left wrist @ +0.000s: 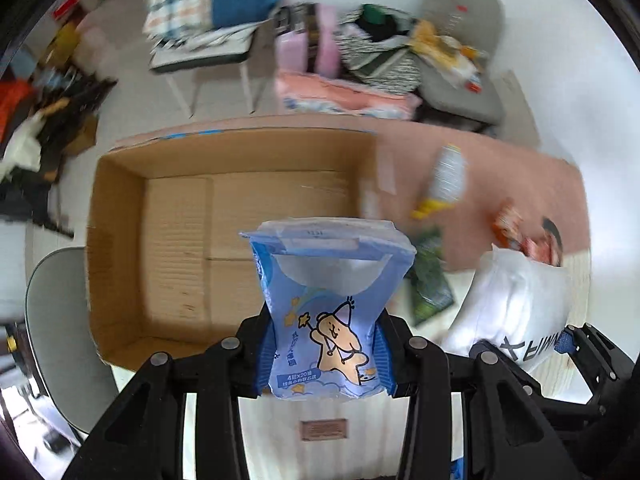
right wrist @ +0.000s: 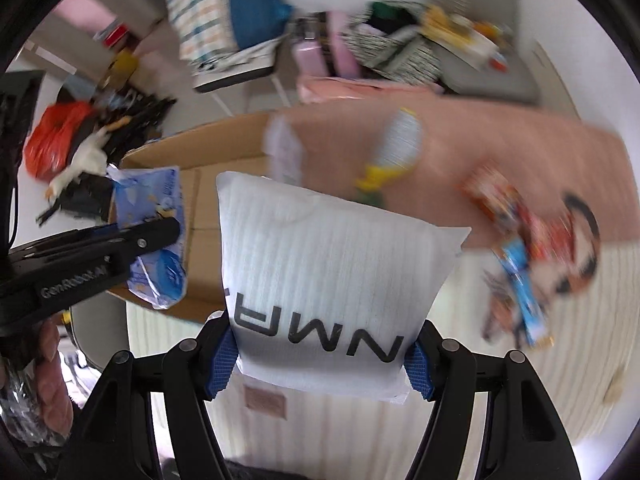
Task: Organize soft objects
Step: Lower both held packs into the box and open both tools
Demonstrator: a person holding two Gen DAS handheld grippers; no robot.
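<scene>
Two claws each pinch a soft pack: the left claw (left wrist: 326, 354) squeezes a blue tissue pack (left wrist: 328, 308) with a cartoon bear and "4", "20", above the near edge of the open box (left wrist: 120, 248); the right claw (right wrist: 320, 354) grips a white pack (right wrist: 332, 276) lettered "NMR", upside down, over the bench (right wrist: 540, 380); "GenRobot.AI" marks the left claw's arm
</scene>
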